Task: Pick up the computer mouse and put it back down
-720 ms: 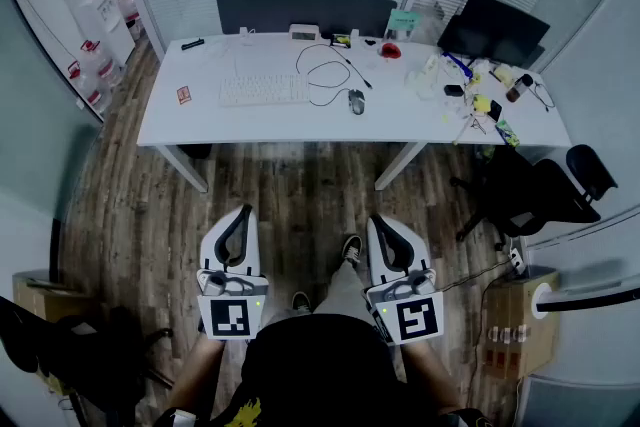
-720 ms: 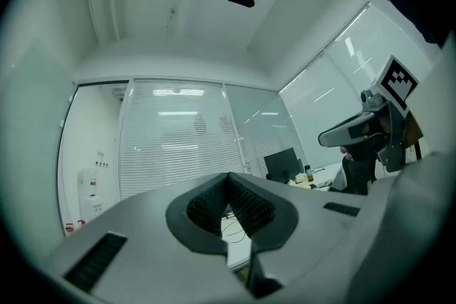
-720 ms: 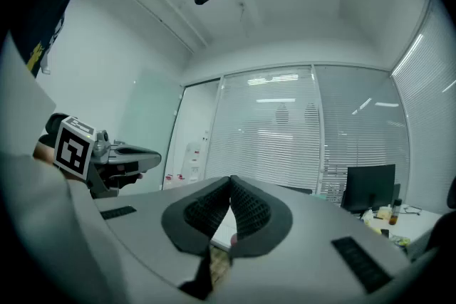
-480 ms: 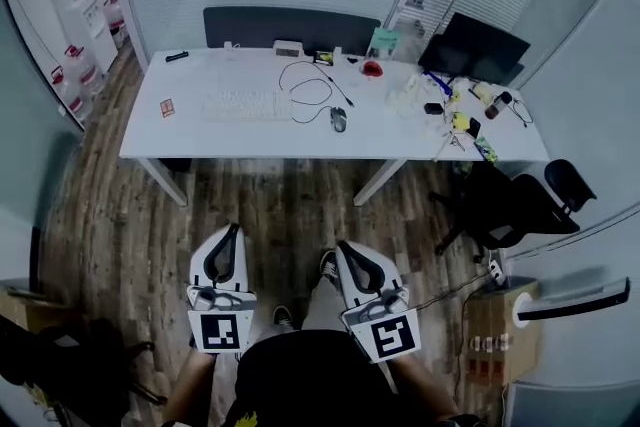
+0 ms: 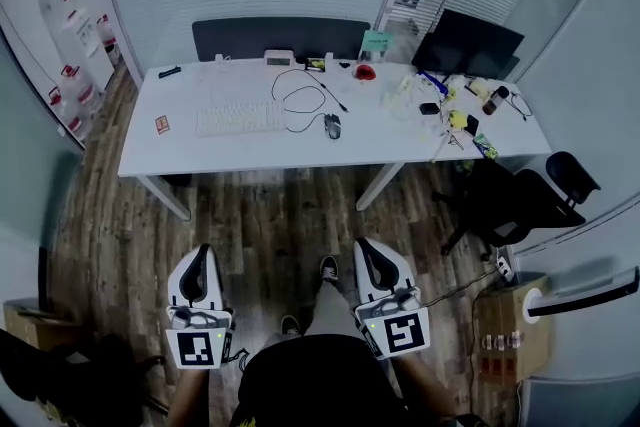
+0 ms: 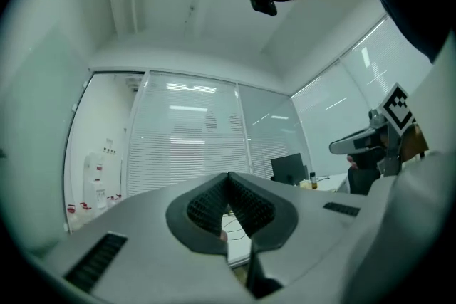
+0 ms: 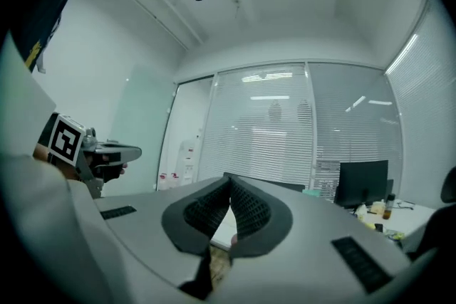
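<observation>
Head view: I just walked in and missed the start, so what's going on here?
A person stands well short of the desk, holding the left gripper and right gripper, both shut and empty. The mouse lies on the desk right of the keyboard, untouched. Picking it up hasn't begun.

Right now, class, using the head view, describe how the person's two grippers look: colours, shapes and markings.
The left gripper and right gripper match: light grey shells tapering to a claw lined with black ribbed pads. Each carries a white cube with a black square marker at its rear. The person wears a dark top.
</observation>
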`<state>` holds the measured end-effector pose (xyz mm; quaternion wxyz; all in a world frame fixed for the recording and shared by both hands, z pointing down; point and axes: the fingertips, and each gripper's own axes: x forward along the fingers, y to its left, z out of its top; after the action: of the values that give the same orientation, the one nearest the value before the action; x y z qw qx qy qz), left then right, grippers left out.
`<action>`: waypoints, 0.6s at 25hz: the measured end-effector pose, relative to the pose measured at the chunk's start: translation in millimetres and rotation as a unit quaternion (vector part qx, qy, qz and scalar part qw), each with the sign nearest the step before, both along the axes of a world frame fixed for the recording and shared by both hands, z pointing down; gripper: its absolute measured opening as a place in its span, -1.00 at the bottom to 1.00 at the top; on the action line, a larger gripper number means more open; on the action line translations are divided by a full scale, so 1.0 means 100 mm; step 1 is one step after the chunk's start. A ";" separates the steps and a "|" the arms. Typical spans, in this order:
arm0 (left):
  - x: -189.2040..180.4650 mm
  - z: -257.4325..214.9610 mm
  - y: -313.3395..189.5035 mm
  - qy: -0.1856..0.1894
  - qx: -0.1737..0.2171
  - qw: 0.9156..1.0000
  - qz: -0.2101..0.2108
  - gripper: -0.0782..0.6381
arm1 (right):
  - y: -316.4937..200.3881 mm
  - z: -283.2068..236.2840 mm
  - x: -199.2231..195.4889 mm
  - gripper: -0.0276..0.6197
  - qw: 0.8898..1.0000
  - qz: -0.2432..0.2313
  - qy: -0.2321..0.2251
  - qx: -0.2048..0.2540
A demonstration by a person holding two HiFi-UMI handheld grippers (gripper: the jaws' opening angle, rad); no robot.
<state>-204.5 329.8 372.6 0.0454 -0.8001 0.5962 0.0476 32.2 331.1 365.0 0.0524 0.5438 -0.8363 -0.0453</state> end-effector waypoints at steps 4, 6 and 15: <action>-0.06 0.02 -0.10 -0.040 0.002 0.999 0.001 -0.74 | -0.01 -0.03 0.29 -0.87 1.000 0.023 -0.005 0.006; 0.00 0.05 -0.16 -0.037 -0.003 0.999 -0.007 -0.74 | -0.01 -0.04 0.41 -0.87 0.999 0.037 -0.001 0.014; 0.31 0.18 -0.07 -0.047 -0.008 0.999 0.009 -0.39 | 0.29 0.04 0.73 -0.59 0.995 0.094 -0.012 0.021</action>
<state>-173.9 323.2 390.7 0.0666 -0.8072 0.5865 0.0057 105.5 360.4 369.0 0.0347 0.6219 -0.7806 -0.0515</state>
